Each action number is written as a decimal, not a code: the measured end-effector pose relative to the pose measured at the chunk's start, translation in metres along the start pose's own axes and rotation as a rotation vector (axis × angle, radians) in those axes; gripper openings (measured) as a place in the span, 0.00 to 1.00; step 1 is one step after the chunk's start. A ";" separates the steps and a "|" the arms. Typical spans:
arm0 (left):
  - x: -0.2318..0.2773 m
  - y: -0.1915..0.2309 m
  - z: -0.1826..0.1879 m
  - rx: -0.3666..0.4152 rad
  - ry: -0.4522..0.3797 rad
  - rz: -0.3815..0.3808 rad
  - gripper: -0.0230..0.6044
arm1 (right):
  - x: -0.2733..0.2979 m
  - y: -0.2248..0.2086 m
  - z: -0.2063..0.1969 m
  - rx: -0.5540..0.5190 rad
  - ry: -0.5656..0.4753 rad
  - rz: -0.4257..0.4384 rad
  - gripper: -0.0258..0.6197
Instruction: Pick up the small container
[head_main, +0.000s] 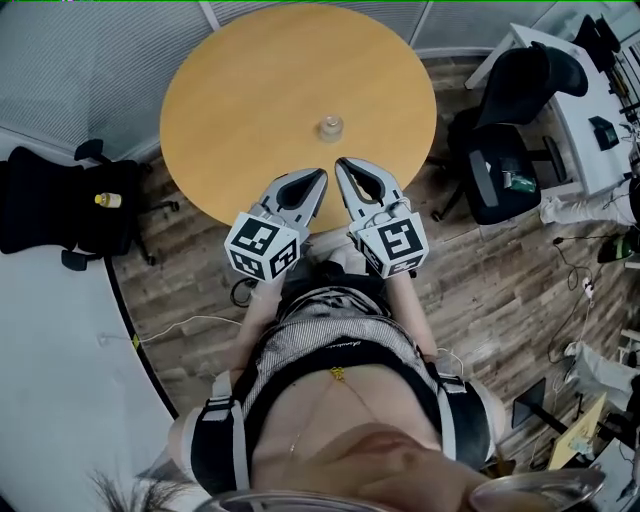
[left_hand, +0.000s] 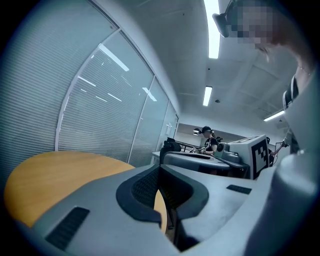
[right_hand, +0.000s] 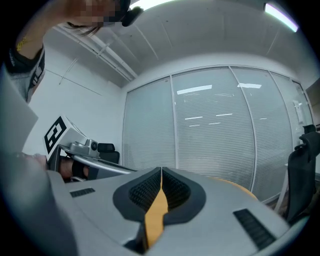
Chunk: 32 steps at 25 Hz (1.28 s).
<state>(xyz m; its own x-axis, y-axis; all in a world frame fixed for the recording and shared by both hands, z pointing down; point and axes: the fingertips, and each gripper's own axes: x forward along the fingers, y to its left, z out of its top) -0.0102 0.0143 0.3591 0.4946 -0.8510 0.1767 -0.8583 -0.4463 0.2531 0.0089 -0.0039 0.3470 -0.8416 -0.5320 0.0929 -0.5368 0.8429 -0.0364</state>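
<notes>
A: Where is the small container (head_main: 330, 127)?

B: It stands upright on the round wooden desk (head_main: 250, 90), a little toward the near edge from the middle. It looks clear, and nothing else is touching it.

A: And the two tools?

B: The left hand-held gripper (head_main: 319, 177) and the right hand-held gripper (head_main: 341, 163) sit side by side over the near rim of the desk. Their tips point toward the container and angle in toward each other. Both are apart from it, with bare wood between.

A: Are the jaws wide or narrow?

B: Both are closed, tip against tip, with nothing between them. Each gripper's own view shows this, the right one most plainly.

A: Anything round about?

B: A black office chair (head_main: 510, 150) stands on the plank floor to the right of the desk. Another black chair (head_main: 60, 200) stands to the left.
</notes>
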 end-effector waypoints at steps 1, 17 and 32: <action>-0.001 0.003 0.000 -0.002 -0.001 0.004 0.07 | 0.003 0.002 -0.001 -0.004 0.003 0.004 0.08; 0.028 0.051 0.036 0.035 -0.019 -0.075 0.07 | 0.051 -0.017 0.013 -0.004 -0.012 -0.059 0.08; 0.030 0.133 0.037 0.016 -0.007 -0.066 0.07 | 0.136 -0.016 -0.001 -0.009 0.032 -0.065 0.08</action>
<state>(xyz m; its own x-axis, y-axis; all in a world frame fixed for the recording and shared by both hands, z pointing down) -0.1151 -0.0811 0.3625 0.5492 -0.8216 0.1531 -0.8260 -0.5057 0.2490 -0.0966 -0.0893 0.3615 -0.8025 -0.5831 0.1261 -0.5898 0.8073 -0.0201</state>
